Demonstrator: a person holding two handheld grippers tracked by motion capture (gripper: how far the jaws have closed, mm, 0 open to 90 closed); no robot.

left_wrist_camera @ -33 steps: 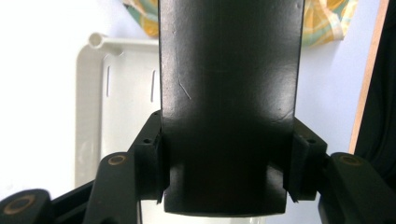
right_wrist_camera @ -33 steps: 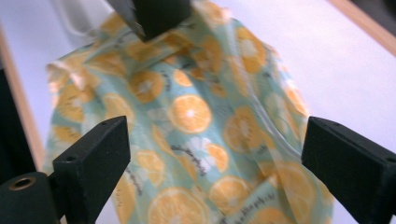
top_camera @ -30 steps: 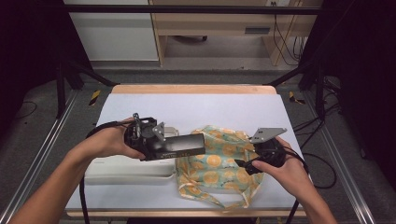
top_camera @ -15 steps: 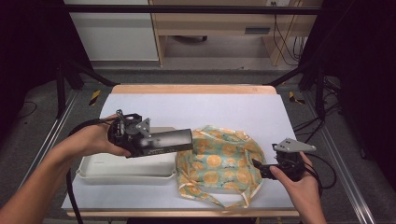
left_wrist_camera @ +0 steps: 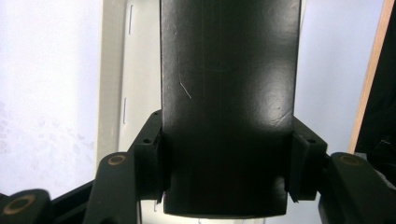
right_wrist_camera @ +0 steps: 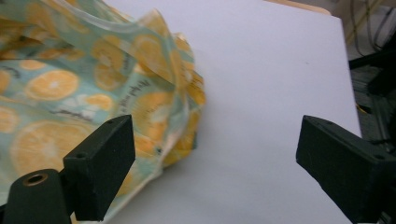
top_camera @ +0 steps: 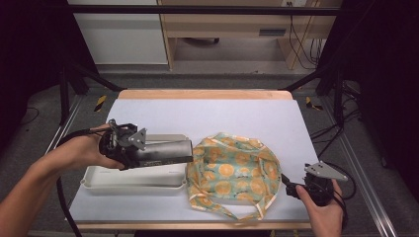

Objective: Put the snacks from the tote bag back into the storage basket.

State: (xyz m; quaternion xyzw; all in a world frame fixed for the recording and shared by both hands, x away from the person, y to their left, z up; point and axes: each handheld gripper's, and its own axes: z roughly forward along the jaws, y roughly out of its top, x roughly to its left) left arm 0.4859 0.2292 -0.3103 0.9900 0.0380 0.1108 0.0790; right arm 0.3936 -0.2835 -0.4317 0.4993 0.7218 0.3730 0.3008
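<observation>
1. We hold a dark rectangular box (top_camera: 165, 151) in the left gripper (top_camera: 141, 154). Its fingers (left_wrist_camera: 148, 154) pinch the box's near end from both sides, and the box lies level, pointing toward the bag.
2. Landmark: the orange-slice print bag (top_camera: 232, 173), lying slack on the table (top_camera: 222, 113). The box hangs just left of the bag, above a white tray (top_camera: 128, 177) that sits left of the bag, touching or nearly so.
3. The right gripper (top_camera: 291, 190) sits low at the bag's right edge, fingers (right_wrist_camera: 100, 154) spread wide with nothing between them. In the right gripper view the bag's rim rises just beside one finger.
4. Step in hand, as we judge it: loading the box into the bag. The bag's mouth is not held open.
5. Next move, we reckon: right fingers take the rim and lift it, so the box can slide in endwise.
6. Surface: pale, matte sheet with a wooden far edge. Beyond the bag: grey floor, dark frame rails, wooden furniture, loose cables.
</observation>
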